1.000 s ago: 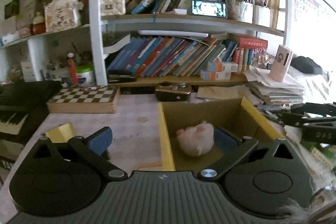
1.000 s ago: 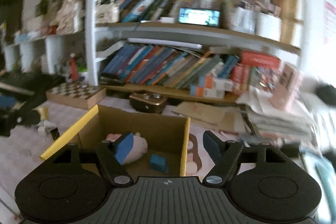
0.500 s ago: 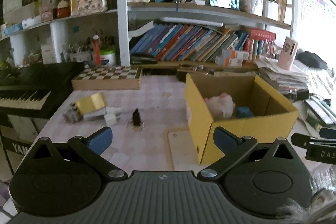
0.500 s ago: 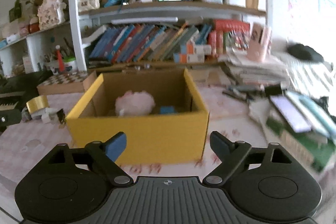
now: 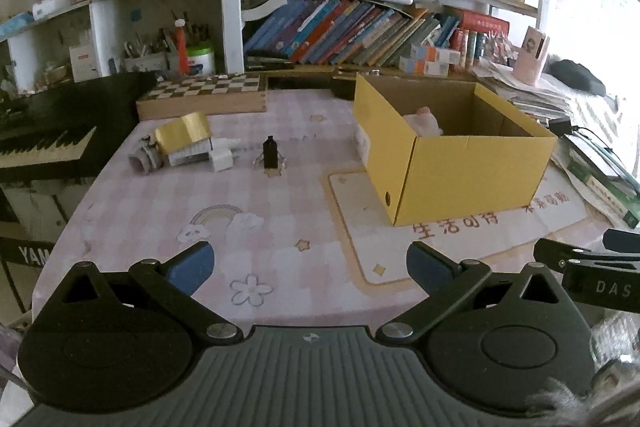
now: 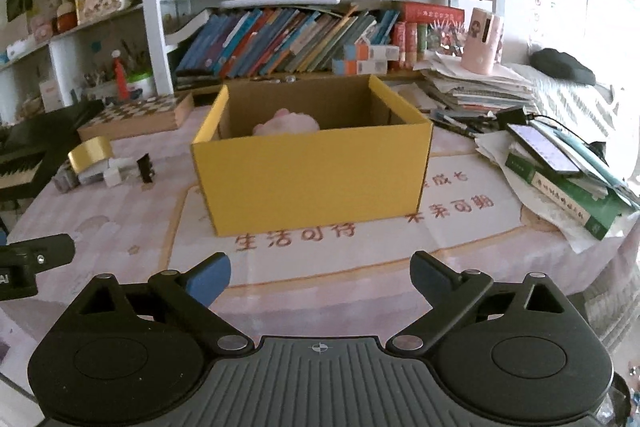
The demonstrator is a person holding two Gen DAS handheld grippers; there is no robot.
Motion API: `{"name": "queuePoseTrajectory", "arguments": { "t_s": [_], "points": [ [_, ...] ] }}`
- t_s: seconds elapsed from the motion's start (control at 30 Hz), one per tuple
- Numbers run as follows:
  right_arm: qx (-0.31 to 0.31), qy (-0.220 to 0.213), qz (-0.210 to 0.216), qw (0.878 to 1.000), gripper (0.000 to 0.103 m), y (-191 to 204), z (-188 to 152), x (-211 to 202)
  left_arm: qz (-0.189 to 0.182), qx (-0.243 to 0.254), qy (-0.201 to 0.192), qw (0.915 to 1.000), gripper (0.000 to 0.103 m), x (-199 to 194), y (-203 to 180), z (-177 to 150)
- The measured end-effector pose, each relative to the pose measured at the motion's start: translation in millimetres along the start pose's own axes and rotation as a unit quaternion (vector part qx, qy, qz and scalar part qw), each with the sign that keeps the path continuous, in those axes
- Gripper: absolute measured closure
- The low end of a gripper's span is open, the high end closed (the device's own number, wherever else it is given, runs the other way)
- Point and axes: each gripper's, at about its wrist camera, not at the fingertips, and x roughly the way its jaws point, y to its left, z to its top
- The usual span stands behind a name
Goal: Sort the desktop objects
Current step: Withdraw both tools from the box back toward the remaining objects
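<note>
A yellow cardboard box [image 5: 472, 171] [image 6: 316, 183] stands on the pink checked tablecloth with a pink plush toy [image 5: 424, 121] [image 6: 286, 121] inside. Left of it lie a gold tape roll [image 5: 184, 129] [image 6: 90, 151], a small white block [image 5: 220, 159], a grey roll [image 5: 142, 159] and a small black bottle [image 5: 270, 153] [image 6: 145, 167]. My left gripper [image 5: 310, 267] is open over the table's near edge, nothing between its fingers. My right gripper [image 6: 320, 277] is in front of the box, its jaws opening and empty; part of it shows in the left wrist view [image 5: 588, 267].
A wooden chessboard box [image 5: 200, 95] and a black keyboard [image 5: 44, 143] lie at the back left. Bookshelves [image 6: 280, 39] fill the back. Piles of books, papers and a phone [image 6: 560, 163] crowd the right side. A white mat with red characters [image 6: 360, 227] lies under the box.
Both grippers have pulled back from over the box toward the table's near edge. The right gripper's fingers have spread wider. The box and loose items now sit farther away in both views.
</note>
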Motion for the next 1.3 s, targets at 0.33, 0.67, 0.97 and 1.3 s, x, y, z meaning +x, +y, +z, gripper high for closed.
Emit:
{"name": "queuePoseTrajectory", "arguments": {
  "t_s": [0.33, 0.67, 0.97, 1.3],
  "points": [
    [0.003, 0.029, -0.007, 1.0, 0.005, 33.1, -17.4, -7.5, -0.014, 0.021, 0.016, 0.9996, 0.0, -10.7, 24.6, -13.2],
    [-0.002, 0.042, 0.011, 0.999, 0.005, 62.6, -33.4, -15.1, -0.011, 0.026, 0.035, 0.999, 0.0, -13.5, 48.1, -26.4],
    [-0.011, 0.064, 0.024, 0.998, 0.005, 85.5, -42.2, -14.4, -0.005, 0.017, 0.052, 0.9985, 0.0, -15.9, 67.6, -37.5],
    [-0.044, 0.061, 0.054, 0.996, 0.005, 112.6, -41.3, -17.0, 0.011, -0.004, 0.05, 0.9987, 0.0, -20.4, 90.4, -41.3]
  ]
}}
